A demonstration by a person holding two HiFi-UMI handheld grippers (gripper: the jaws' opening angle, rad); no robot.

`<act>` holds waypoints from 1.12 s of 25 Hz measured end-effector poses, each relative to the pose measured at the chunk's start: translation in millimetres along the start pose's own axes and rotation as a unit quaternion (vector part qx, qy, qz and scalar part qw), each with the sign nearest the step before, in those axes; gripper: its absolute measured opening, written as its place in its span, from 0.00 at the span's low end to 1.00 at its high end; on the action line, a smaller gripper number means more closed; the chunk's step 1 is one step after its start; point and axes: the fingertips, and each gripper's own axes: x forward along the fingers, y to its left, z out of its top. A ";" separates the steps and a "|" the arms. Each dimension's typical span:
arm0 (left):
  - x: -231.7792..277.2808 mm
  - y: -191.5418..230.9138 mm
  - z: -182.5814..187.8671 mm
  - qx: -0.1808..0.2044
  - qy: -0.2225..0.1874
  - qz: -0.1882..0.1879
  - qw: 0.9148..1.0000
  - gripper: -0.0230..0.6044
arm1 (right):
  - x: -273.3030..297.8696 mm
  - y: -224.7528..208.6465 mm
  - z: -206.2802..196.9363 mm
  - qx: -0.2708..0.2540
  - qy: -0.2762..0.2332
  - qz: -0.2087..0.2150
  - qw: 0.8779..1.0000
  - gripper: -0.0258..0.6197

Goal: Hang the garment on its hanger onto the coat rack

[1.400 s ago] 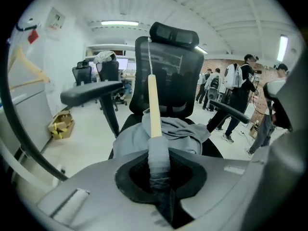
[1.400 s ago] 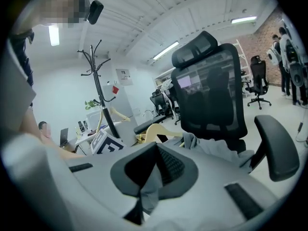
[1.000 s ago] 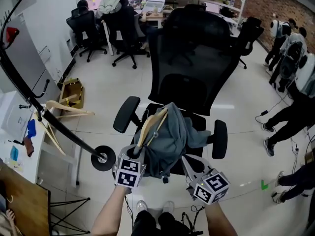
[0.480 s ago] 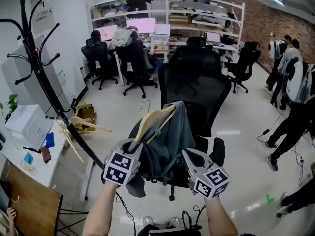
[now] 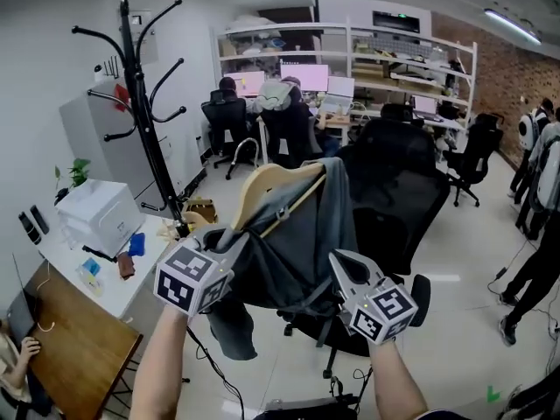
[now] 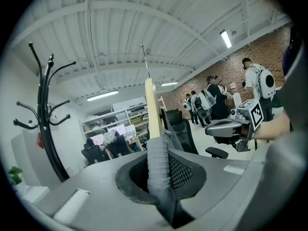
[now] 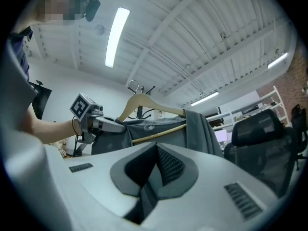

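Left gripper: jaws closed on a fold of the grey garment, just below the hanger's left end.
Right gripper: jaws drawn together at the garment's right edge; I cannot tell whether they pinch any cloth.
Garment: draped over the wooden hanger, in the air between both grippers, near centre.
Coat rack: black, upright, far left, well apart from the hanger.
Office chair: black, behind the garment, right.

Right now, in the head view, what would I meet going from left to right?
The white box → coat rack → left hand-held gripper → garment → right hand-held gripper → standing people at the right edge.
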 end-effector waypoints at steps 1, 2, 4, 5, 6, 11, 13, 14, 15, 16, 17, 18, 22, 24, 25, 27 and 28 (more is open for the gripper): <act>-10.8 6.8 3.2 0.003 0.001 0.008 1.000 0.09 | 8.6 8.4 5.4 -0.001 -0.006 0.013 1.000 0.04; -21.9 13.0 5.4 0.006 0.002 0.016 1.000 0.09 | 17.0 17.1 10.2 -0.002 -0.011 0.026 1.000 0.04; -46.2 26.2 6.8 0.011 0.005 0.036 0.999 0.09 | 35.7 36.3 17.2 -0.004 -0.023 0.055 0.998 0.04; -59.3 33.2 6.4 0.015 0.006 0.047 0.999 0.09 | 45.6 46.6 19.4 -0.004 -0.028 0.070 0.997 0.04; -72.6 39.7 5.4 0.017 0.008 0.058 0.998 0.09 | 54.9 57.0 20.5 -0.004 -0.032 0.085 0.996 0.04; -131.2 65.1 -5.8 0.016 0.026 0.105 0.994 0.10 | 88.9 105.6 17.3 0.005 -0.040 0.151 0.988 0.04; -148.3 74.4 -12.1 0.012 0.039 0.126 0.991 0.10 | 97.7 121.3 15.0 0.008 -0.040 0.175 0.984 0.04; -155.0 78.2 -15.2 0.010 0.046 0.136 0.990 0.10 | 100.5 126.8 13.7 0.010 -0.039 0.185 0.982 0.04; -160.9 81.6 -18.4 0.008 0.052 0.145 0.988 0.10 | 102.5 130.9 12.2 0.012 -0.038 0.193 0.980 0.04; -166.5 84.6 -21.7 0.006 0.058 0.155 0.986 0.10 | 103.9 134.2 10.3 0.014 -0.036 0.199 0.979 0.04; -171.8 87.4 -25.2 0.006 0.065 0.165 0.984 0.10 | 104.8 136.9 8.0 0.015 -0.034 0.205 0.978 0.04; -176.1 89.8 -28.6 0.007 0.074 0.174 0.982 0.10 | 105.1 139.0 5.7 0.016 -0.031 0.209 0.977 0.04; -182.8 96.7 -40.0 0.014 0.109 0.200 0.974 0.10 | 101.0 143.1 -2.0 0.026 -0.021 0.218 0.975 0.04; -181.4 100.6 -46.0 0.010 0.116 0.210 0.971 0.10 | 100.0 143.3 -7.1 0.027 -0.016 0.221 0.975 0.04; -179.2 103.1 -49.0 0.006 0.117 0.213 0.970 0.10 | 100.2 142.0 -10.0 0.028 -0.013 0.220 0.975 0.04; -172.8 110.0 -54.1 0.001 0.120 0.221 0.968 0.10 | 100.9 137.8 -16.2 0.029 -0.007 0.218 0.975 0.04; -169.0 114.7 -56.0 0.001 0.122 0.225 0.967 0.10 | 101.7 135.4 -19.3 0.028 -0.004 0.217 0.976 0.04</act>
